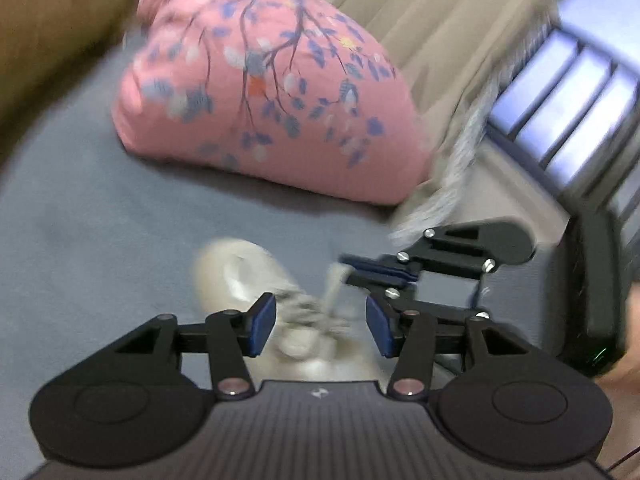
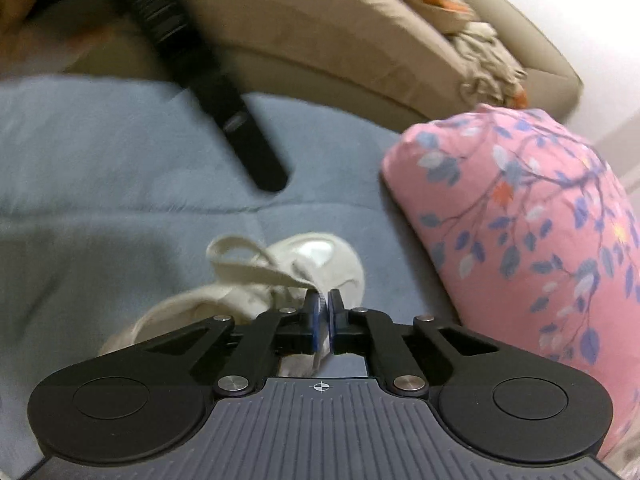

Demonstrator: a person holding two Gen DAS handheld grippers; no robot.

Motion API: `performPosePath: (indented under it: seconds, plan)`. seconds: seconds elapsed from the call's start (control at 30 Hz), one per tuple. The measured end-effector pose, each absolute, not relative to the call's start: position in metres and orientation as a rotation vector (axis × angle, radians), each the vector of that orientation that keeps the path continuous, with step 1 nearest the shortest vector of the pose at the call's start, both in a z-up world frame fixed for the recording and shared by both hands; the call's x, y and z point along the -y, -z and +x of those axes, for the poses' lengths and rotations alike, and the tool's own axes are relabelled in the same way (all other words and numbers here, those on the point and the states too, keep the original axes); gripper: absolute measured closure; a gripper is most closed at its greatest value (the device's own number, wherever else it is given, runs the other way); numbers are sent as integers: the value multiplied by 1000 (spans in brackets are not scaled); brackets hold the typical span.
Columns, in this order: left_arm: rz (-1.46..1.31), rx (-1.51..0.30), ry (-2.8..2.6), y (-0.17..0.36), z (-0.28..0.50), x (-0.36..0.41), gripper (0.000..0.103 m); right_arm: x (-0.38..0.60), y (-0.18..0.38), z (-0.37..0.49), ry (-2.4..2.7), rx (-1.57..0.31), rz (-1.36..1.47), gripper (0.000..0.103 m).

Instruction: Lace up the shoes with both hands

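Right wrist view is showing the right gripper (image 2: 323, 322) pinching the lace (image 2: 256, 270) over the shoe (image 2: 320, 256) on the blue couch seat (image 2: 120, 160), left gripper (image 1: 321, 326) gaping, so I'd be pulling slowly, keeping tension.

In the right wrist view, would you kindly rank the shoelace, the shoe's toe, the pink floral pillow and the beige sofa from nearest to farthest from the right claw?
1. Shoelace: clamped in the right claw, looping off to the left.
2. Shoe's toe: just ahead of the claw, on the blue blanket.
3. Pink floral pillow: off to the right.
4. Beige sofa: farthest, across the back.
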State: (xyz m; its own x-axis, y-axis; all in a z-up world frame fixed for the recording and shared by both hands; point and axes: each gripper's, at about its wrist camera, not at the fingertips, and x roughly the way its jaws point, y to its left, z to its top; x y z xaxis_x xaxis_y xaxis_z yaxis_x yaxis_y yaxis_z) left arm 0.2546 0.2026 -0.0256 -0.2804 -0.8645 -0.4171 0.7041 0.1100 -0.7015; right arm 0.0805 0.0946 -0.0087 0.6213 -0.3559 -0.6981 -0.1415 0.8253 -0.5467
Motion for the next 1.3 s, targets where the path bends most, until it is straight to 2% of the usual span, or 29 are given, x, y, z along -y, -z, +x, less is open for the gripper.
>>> performPosePath:
  seconds: [0.1,0.17,0.33,0.47,0.67,0.73,0.77,0.8,0.83,0.9,1.07,1.2,1.3]
  plan:
    - [-683,-1389,1516,60,278,-206,46,-94,-7,72,170,-827,-589,99]
    - [-877,-1529,1464,81,283,-205,44,-95,-15,64,182,-791,-595,99]
    - [-918,-1695,1408,101,271,-195,44,-96,-25,55,201,-777,-589,99]
    - [-1000,-1761,1412,105,257,-187,38,-91,-34,52,240,-758,-574,99]
    - [-1154,-1865,1245,132,247,-179,43,-90,-41,47,240,-752,-525,99]
    - [-1171,-1853,1220,135,248,-177,47,-93,-42,45,232,-747,-512,99]
    - [-1177,-1843,1213,136,249,-176,55,-95,-42,45,228,-746,-509,99]
    - [-1176,-1830,1209,136,250,-175,69,-97,-42,44,224,-744,-508,99]
    - [-1141,-1800,1214,134,252,-175,76,-100,-42,43,219,-743,-508,99]
    - [-1071,-1738,1222,129,256,-175,99,-103,-41,41,212,-743,-508,99]
    - [-868,-1504,1268,102,268,-192,101,-102,-35,39,207,-772,-433,99]
    - [-676,-1286,1337,68,266,-196,101,-92,-28,40,173,-797,-266,98]
    - [-602,-1206,1354,55,264,-193,101,-78,-27,42,152,-783,-120,97]
